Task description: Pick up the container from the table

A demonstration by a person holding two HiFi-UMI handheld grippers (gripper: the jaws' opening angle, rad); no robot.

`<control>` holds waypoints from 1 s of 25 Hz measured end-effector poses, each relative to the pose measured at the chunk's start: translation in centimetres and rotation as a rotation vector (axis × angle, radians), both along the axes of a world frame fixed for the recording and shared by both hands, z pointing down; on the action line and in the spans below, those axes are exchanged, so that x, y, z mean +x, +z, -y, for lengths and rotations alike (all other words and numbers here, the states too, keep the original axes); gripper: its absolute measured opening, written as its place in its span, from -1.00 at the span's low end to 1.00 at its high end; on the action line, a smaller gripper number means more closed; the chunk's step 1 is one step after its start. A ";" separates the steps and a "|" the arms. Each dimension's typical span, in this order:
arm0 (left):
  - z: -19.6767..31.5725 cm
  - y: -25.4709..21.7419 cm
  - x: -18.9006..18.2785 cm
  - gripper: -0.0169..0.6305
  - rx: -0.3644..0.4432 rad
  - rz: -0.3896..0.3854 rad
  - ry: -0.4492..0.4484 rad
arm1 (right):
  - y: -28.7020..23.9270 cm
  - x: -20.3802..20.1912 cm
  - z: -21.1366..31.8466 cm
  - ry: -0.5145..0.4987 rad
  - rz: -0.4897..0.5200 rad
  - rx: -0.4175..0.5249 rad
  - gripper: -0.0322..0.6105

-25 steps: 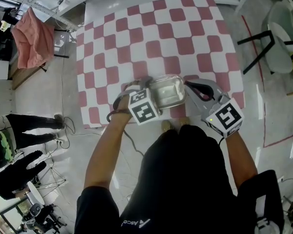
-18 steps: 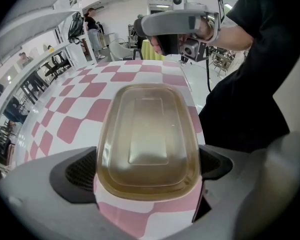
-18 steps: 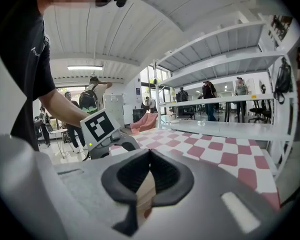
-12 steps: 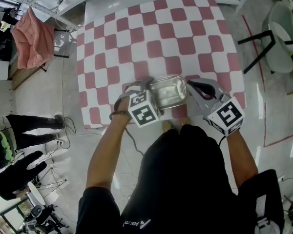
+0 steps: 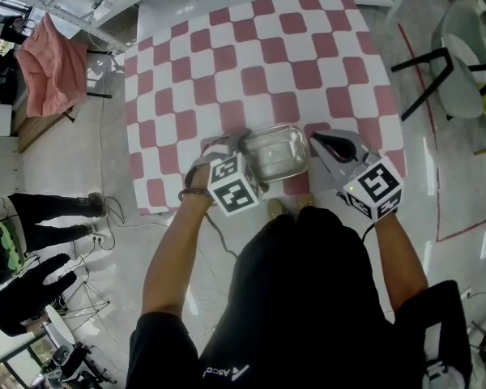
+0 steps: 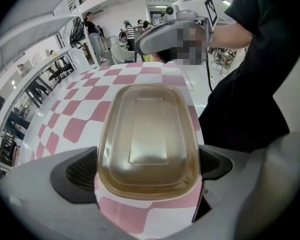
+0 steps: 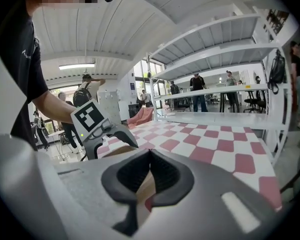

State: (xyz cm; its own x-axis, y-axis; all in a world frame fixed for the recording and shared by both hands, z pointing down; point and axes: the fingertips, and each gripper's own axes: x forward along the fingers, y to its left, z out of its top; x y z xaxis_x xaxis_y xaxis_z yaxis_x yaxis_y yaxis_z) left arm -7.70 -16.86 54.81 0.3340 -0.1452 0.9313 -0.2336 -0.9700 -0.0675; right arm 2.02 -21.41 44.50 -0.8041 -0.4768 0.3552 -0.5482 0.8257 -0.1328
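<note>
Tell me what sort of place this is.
Probably an open lab or workshop hall, not a home: tall white shelving racks, a polished floor marked with red tape lines, and a lone table under a pink-checked cloth, with people standing about.

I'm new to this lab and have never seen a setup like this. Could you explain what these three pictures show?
A person holds a two-jaw tool in each hand and works with those instead of fingers. One picture comes from a camera on the person's head, looking steeply down. The other two come from cameras riding on each tool, looking along its jaws. At the near edge of the pink-and-white checked table is a clear lidded container. The left hand-held gripper has its jaws closed on the container's sides. The right hand-held gripper is shut and empty, just beside the container.
</note>
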 end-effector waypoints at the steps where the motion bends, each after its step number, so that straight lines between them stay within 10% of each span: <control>1: 0.0 -0.2 -0.1 0.91 0.005 -0.005 -0.003 | 0.1 -0.1 0.0 0.002 0.001 -0.011 -0.89; 16: 0.1 -4.9 -1.2 0.91 0.109 -0.023 0.009 | 1.3 -1.7 -0.9 -0.031 0.084 -0.225 -0.29; 25: -0.2 -6.6 -1.3 0.91 0.168 -0.035 0.020 | 1.0 -3.0 -1.7 -0.068 0.336 -0.504 -0.04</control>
State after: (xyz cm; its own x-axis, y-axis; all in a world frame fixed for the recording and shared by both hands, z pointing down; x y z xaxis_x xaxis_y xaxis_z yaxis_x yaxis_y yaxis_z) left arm -8.96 -16.69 48.23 0.3700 -0.2908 0.8823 -0.2190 -0.9503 -0.2213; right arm -1.01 -19.73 45.47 -0.9340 -0.2593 0.2458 -0.3570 0.6478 -0.6730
